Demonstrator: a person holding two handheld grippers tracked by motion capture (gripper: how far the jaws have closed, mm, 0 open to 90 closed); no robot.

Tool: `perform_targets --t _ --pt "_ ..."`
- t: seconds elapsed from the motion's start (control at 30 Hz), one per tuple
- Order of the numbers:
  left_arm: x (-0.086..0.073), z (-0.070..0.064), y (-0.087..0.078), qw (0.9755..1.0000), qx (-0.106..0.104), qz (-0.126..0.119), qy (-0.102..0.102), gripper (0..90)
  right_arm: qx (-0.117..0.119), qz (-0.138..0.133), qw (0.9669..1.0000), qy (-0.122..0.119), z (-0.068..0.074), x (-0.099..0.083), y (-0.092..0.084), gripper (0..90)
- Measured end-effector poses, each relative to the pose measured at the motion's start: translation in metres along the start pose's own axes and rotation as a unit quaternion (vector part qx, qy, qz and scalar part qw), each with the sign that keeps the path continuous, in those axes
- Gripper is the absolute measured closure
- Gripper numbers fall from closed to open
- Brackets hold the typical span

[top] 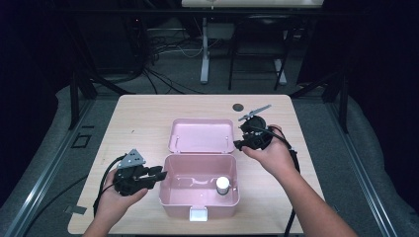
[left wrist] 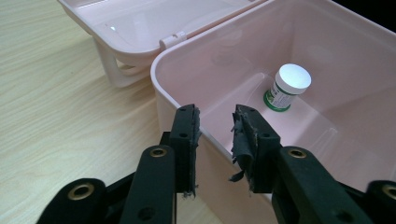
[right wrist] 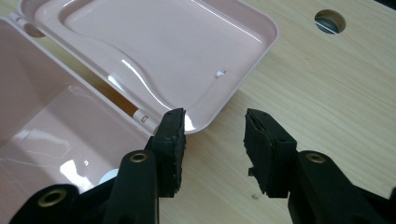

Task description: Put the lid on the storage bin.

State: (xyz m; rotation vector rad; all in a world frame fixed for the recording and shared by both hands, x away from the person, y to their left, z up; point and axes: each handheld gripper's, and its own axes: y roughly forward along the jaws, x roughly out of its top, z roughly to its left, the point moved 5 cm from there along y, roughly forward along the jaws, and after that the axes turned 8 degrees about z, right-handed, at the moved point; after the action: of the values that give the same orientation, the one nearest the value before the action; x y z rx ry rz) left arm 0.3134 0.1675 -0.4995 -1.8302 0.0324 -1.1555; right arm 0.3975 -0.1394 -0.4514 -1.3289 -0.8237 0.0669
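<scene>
- A pink plastic box [top: 197, 197] sits open near the front edge of a pale wooden tabletop [top: 143, 113], its white front latch [top: 198, 214] toward the person.
- The box's lid [top: 201, 136] lies folded back flat behind it, joined by the hinge, with bare tabletop beyond it up to the far edge.
- A small white-capped bottle [top: 223, 185] stands upright inside the box, by its right wall, apart from both grippers.
- The left gripper [top: 157, 176] is held level just beside the box's left wall, at rim height. In the left gripper view its fingers [left wrist: 187, 140] stand a narrow gap apart with nothing between them; the box's near corner rim lies just ahead.
- The right gripper [top: 238, 144] hovers at the lid's right front corner. In the right gripper view its fingers [right wrist: 266, 149] stand apart and hold nothing; one finger sits right at the lid's edge, though whether it touches cannot be told, and the other is over bare tabletop.
- A round dark cable hole [top: 238, 106] lies in the tabletop behind the right gripper, well apart from the box.
- Wide bare tabletop lies left of the box and lid; a narrower strip lies to the right.
</scene>
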Motion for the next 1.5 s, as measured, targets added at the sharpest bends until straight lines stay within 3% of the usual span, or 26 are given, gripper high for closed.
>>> perform_targets --t 0.37,0.83,1.3,1.5 --pt "-0.001 0.001 0.000 1.0000 -0.003 0.001 0.001 75.7 -0.002 -0.001 0.9998 0.020 -0.005 0.005 0.009 57.8" --pt "-0.002 0.002 0.000 0.9999 -0.012 0.000 -0.006 76.8 -0.005 -0.008 0.9989 0.045 -0.010 0.012 0.017 58.4" --pt "-0.002 0.002 0.000 0.9999 -0.013 -0.002 -0.008 76.8 -0.003 0.001 0.9947 0.103 -0.022 0.021 0.036 61.5" --pt "-0.002 0.002 0.000 0.9999 -0.012 -0.001 -0.008 76.8 -0.008 0.004 0.9931 0.117 -0.025 0.024 0.042 64.2"
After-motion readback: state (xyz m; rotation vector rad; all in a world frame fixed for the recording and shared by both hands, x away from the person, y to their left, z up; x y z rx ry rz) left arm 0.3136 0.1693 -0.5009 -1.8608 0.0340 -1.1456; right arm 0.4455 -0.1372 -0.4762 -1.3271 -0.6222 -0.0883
